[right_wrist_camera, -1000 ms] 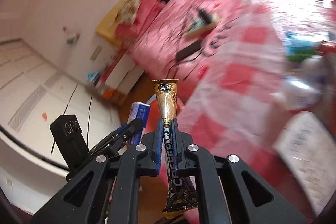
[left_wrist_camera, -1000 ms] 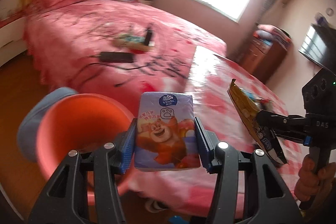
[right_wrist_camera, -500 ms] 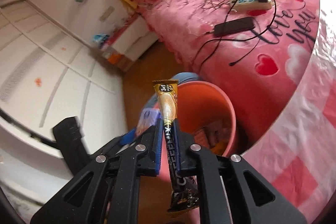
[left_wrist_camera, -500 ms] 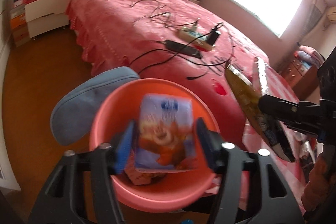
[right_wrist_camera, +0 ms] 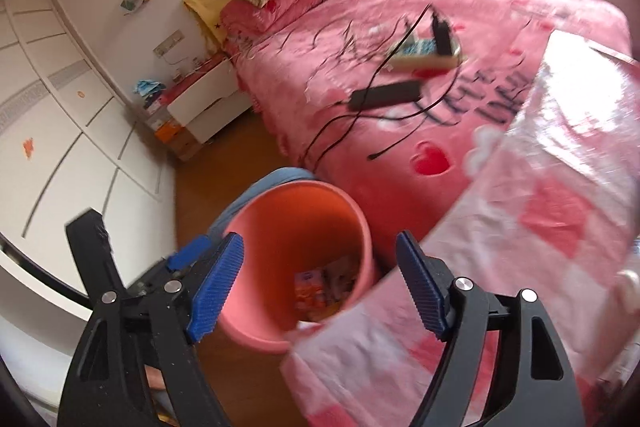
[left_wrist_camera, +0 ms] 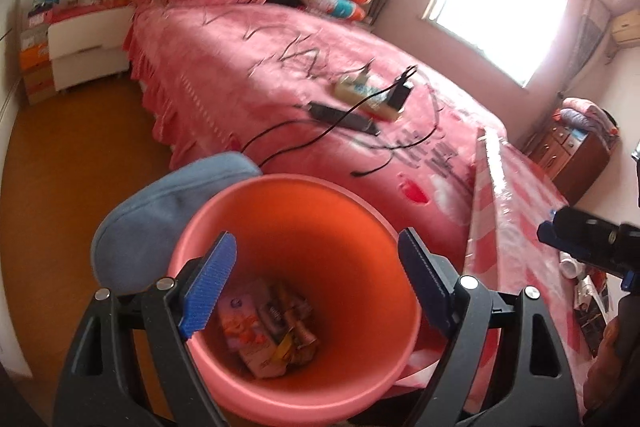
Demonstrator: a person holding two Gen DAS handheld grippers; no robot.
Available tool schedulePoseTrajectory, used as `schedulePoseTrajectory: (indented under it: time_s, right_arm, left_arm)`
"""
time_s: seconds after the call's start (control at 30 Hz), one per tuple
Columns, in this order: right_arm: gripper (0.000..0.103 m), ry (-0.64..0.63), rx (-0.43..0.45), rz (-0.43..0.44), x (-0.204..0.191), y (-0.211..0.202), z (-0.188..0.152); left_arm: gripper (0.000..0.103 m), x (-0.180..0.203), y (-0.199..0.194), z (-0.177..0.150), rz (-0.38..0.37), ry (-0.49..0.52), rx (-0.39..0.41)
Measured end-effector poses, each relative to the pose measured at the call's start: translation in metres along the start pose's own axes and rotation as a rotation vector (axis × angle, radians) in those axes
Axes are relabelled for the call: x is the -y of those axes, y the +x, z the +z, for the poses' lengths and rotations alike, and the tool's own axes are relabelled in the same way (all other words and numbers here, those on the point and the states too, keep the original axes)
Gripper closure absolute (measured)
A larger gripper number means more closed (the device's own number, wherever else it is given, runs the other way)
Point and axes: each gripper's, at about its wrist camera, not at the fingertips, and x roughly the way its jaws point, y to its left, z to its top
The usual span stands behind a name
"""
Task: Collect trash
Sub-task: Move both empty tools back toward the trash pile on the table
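Note:
The orange-pink trash bin [left_wrist_camera: 288, 183] stands on the floor beside the bed. My left gripper [left_wrist_camera: 316, 251] hangs right above its mouth, jaws opening, nothing between them. At the bottom lie the tissue packet [left_wrist_camera: 240, 327] and several wrappers [left_wrist_camera: 292, 331]. My right gripper [right_wrist_camera: 320, 247] is also over the bin [right_wrist_camera: 300, 189], slightly toward the table side, jaws opening and empty. The trash [right_wrist_camera: 324, 287] shows inside the bin. In the left wrist view the right gripper's fingers [left_wrist_camera: 576, 239] reach in from the right edge.
A blue cushion [left_wrist_camera: 160, 211] presses against the bin's far side. The pink bed [left_wrist_camera: 260, 67] carries a power strip [left_wrist_camera: 368, 95] and cables. A table with a pink checked cloth [right_wrist_camera: 540, 227] stands right of the bin. White wardrobe [right_wrist_camera: 60, 127] on the left.
Both grippers came over the bin and opened. The tissue packet left the left jaws and lies in the bin. The coffee sachet is gone from the right jaws.

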Motion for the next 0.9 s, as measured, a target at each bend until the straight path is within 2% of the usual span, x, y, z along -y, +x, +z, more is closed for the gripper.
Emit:
schedulePoseTrajectory:
  time_s: [0.13,0.27,0.43,0.67,0.9]
  right_arm:
    - [0.024,-0.029,0.05,-0.055,0.007,-0.018,-0.013]
    - [0.015,-0.062,0.114,-0.101,0.014,-0.038,-0.025]
    - [0.012,-0.092,0.196,-0.156,0.021,-0.065,-0.034]
    - [0.008,-0.12,0.321,-0.238,0.035,-0.101,-0.046]
    - [0.005,-0.106,0.394,-0.253,0.054,-0.127,-0.053]
  left_arm:
    - [0.019,0.02,-0.008,0.0,-0.058,0.057,0.055]
    - [0.019,0.043,-0.02,0.001,-0.102,0.129,0.119]
    - [0.018,0.076,-0.031,0.003,-0.143,0.21,0.132]
    - [0.018,0.116,-0.034,-0.006,-0.17,0.27,0.058]
    - [0.018,0.153,-0.03,-0.017,-0.154,0.325,-0.032]
